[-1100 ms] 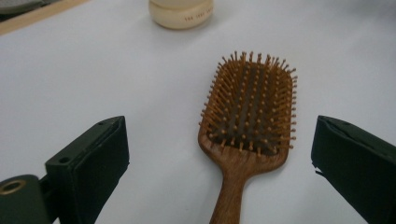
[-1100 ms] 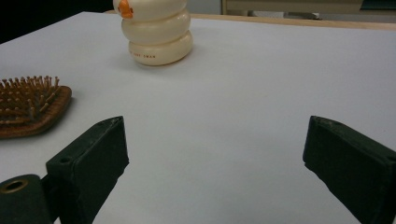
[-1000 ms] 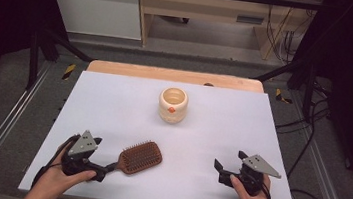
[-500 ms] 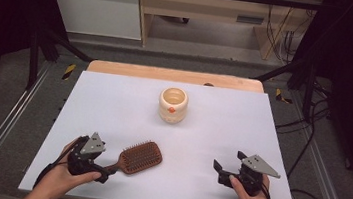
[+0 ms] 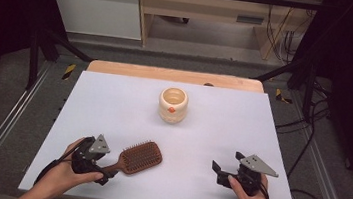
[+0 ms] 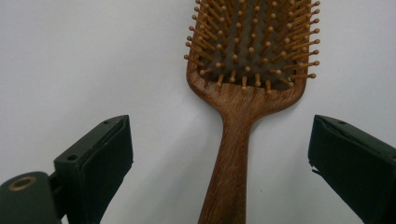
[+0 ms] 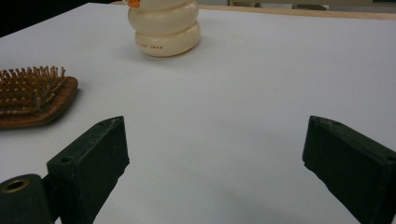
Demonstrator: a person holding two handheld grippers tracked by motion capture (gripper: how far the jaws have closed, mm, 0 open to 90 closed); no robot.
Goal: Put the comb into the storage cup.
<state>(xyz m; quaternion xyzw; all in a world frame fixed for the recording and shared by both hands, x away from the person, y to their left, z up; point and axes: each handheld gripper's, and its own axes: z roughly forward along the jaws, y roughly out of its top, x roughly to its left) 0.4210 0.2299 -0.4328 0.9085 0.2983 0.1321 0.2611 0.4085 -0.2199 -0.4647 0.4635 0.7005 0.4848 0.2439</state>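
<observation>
A brown wooden paddle hairbrush (image 5: 140, 157) lies bristles up on the white table (image 5: 113, 107), near the front left. Its handle points toward my left gripper (image 5: 104, 174). In the left gripper view the handle (image 6: 231, 163) runs up between the two jaws, which stand wide apart on either side without touching it, so my left gripper (image 6: 219, 158) is open. My right gripper (image 5: 218, 172) rests near the front right edge, open with nothing between its jaws (image 7: 215, 158), and the brush (image 7: 35, 95) lies off to its left.
A cream ribbed cup (image 5: 173, 104) with an orange mark stands upright at the table's middle back, and shows at the top of the right gripper view (image 7: 166, 28). A wooden strip (image 5: 167, 74) borders the far edge. Metal rails run along both sides.
My left gripper has moved right and toward the brush, so its jaws now straddle the handle. The brush, the cup and my right gripper have stayed in place.
</observation>
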